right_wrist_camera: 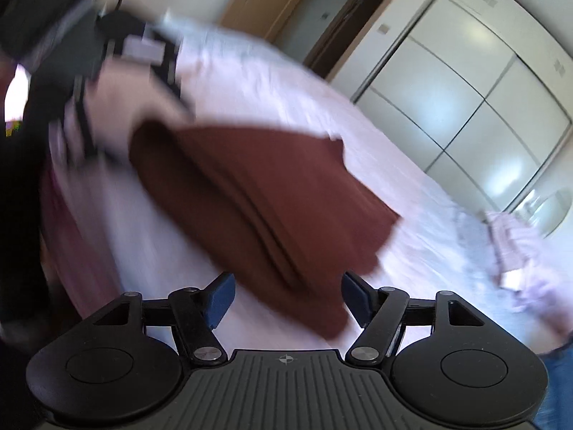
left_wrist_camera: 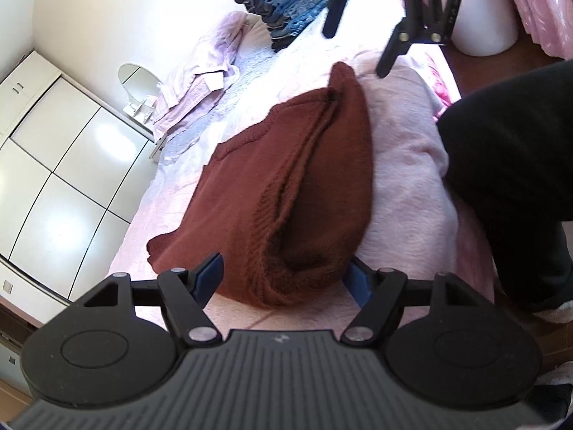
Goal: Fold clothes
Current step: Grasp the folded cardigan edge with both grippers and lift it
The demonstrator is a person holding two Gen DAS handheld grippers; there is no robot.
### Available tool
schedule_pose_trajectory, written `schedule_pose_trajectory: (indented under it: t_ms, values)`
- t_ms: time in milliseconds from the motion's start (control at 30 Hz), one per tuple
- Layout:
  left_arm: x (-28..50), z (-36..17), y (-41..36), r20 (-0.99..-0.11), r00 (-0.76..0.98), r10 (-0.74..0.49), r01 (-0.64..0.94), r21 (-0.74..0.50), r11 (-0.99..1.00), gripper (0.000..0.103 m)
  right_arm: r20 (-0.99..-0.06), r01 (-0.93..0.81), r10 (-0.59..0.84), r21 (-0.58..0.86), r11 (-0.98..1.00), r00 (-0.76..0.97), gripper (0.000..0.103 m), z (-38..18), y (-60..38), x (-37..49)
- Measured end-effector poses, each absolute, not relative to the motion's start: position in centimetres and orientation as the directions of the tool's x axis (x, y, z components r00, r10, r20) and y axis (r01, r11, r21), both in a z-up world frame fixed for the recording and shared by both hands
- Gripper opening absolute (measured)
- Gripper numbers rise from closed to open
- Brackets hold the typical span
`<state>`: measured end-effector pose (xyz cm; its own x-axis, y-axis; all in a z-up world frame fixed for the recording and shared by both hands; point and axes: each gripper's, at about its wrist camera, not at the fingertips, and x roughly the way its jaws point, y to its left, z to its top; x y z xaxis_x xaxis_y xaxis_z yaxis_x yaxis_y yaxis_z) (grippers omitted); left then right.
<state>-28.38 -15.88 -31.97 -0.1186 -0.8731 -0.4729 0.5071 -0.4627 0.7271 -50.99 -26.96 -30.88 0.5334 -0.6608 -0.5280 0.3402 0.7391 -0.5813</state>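
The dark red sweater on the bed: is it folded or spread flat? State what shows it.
Folded. The dark red sweater lies doubled over on the bed, with stacked layers and edge lines running along it in both views.

Two wrist fisheyes, both angled down, close over a pink-covered bed point(left_wrist_camera: 404, 179).
Left looks along folded rust-brown knit garment point(left_wrist_camera: 286, 193) toward stacked blue clothes point(left_wrist_camera: 275, 3); right, blurred, faces opposite end; both share garment, white wardrobe point(right_wrist_camera: 465, 100).

Blurred view. Folded dark red garment point(right_wrist_camera: 258, 193) lying on pale pink bed point(right_wrist_camera: 272, 82), near end between wide-apart jaws of right gripper point(right_wrist_camera: 288, 299), blue pads not pressing it. White wardrobe doors point(right_wrist_camera: 465, 107) behind; pale crumpled clothing point(right_wrist_camera: 515, 243) at right.
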Motion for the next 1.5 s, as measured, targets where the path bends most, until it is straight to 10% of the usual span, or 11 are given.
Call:
schedule_pose_trajectory:
  t_ms: [367,700,767,1500]
  values:
    - [-27.9,-32.0,-16.8,-0.489,-0.101,-0.867,0.481,0.739,-0.472,0.068,-0.475,-0.008,-0.657,-0.814,0.581,0.586,0.069,-36.0,-30.5,-47.8]
    - [-27.0,-31.7,-20.2,-0.544,-0.117,-0.831,0.479,0.702,-0.527,0.011,-0.484,-0.015,-0.628,-0.799,0.601,0.609,0.039,-35.9,-33.9,-46.1]
    - [-26.9,-31.3,-20.3,-0.556,-0.134,-0.82,0.47,0.693,-0.547,0.009,-0.505,-0.017,-0.626,-0.785,0.619,0.594,0.017,-35.7,-34.1,-45.9]
    - [-25.6,-20.4,-9.1,-0.593,-0.404,-0.696,0.539,0.461,-0.705,0.008,-0.558,0.068,-0.591,-0.692,0.719,0.582,0.012,-23.7,-16.2,-53.4]
